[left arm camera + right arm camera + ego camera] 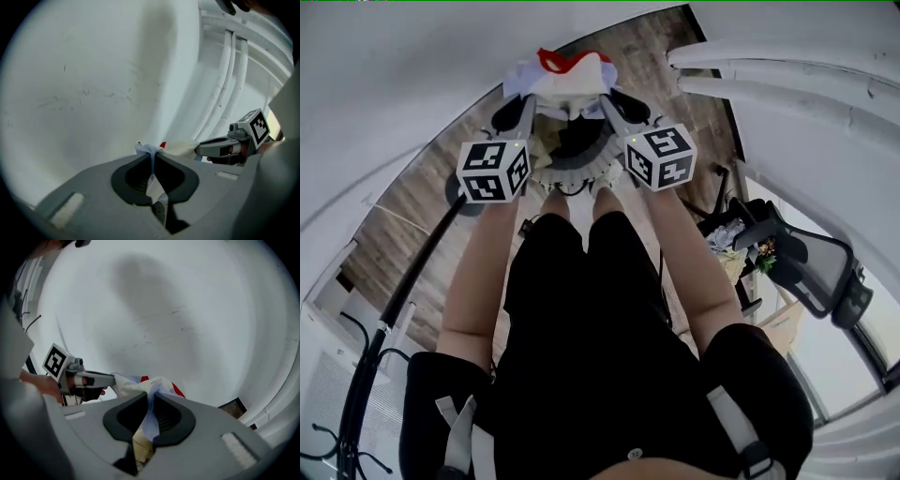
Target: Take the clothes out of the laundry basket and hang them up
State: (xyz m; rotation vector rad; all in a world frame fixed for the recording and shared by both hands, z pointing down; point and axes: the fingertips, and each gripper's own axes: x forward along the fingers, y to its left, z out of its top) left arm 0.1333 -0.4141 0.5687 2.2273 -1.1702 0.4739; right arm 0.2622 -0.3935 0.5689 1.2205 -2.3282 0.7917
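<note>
A white and pale blue garment [567, 77] with red trim hangs bunched between my two grippers, held up in front of a white wall. In the head view my left gripper [525, 101] pinches its left side and my right gripper [606, 96] its right side. The left gripper view shows the left gripper [151, 153] shut on a thin fold of the garment [180, 147], with the right gripper [202, 149] close beside it. Seen from its own camera, the right gripper [152, 398] is shut on a thicker bunch of the garment [143, 383], and the left gripper [111, 378] is nearby. Under the garment lies what looks like the laundry basket [574, 174], mostly hidden.
A black rail or stand [411, 277] runs along the left over the wood floor [431, 192]. White curved bars [769, 73] cross the upper right. A dark office chair [814, 264] and a small bunch of flowers [761, 253] stand at the right. The person's legs fill the middle.
</note>
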